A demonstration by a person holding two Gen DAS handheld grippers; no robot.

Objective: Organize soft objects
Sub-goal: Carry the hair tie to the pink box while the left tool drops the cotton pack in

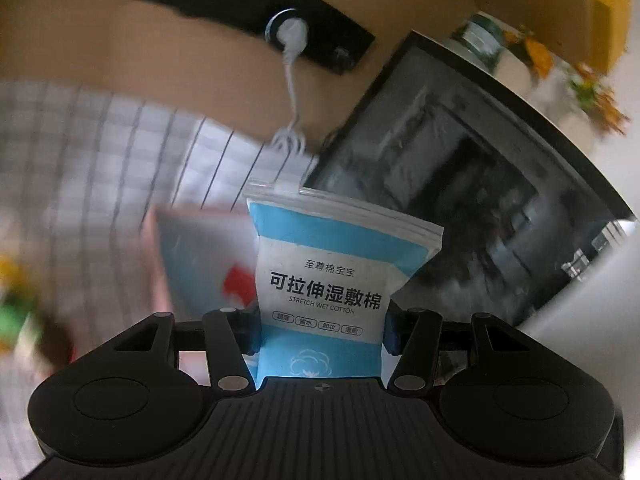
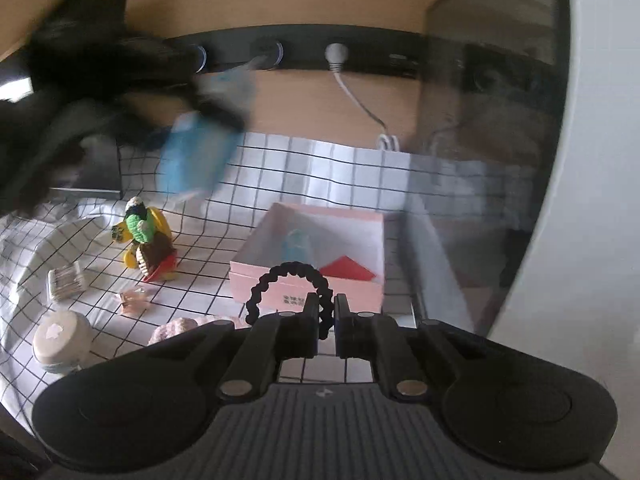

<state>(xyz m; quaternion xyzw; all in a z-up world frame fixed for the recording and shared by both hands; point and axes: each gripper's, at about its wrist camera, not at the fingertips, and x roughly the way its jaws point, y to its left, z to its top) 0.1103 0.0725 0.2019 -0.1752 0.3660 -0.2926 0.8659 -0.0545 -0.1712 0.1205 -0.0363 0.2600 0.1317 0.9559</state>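
Setting: a home desk corner, lived-in.
- Table (image 2: pixel 280 168), draped in a white cloth with a black grid; the landmark.
- Behind the table: tan wood-toned wall carrying a black socket strip (image 2: pixel 360 60), with a white plug (image 2: pixel 335 55) and its cord hanging to the cloth.
- At the table's right edge: dark monitor screen (image 1: pixel 460 184), tilted in view.
- On the cloth: pink open box (image 2: pixel 312 276); left of it a crocheted toy (image 2: pixel 146 236) and small toiletry items.

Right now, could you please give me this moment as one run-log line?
left gripper: shut on blue cotton pack | right gripper: shut on black hair tie | pink box: open, on checked cloth
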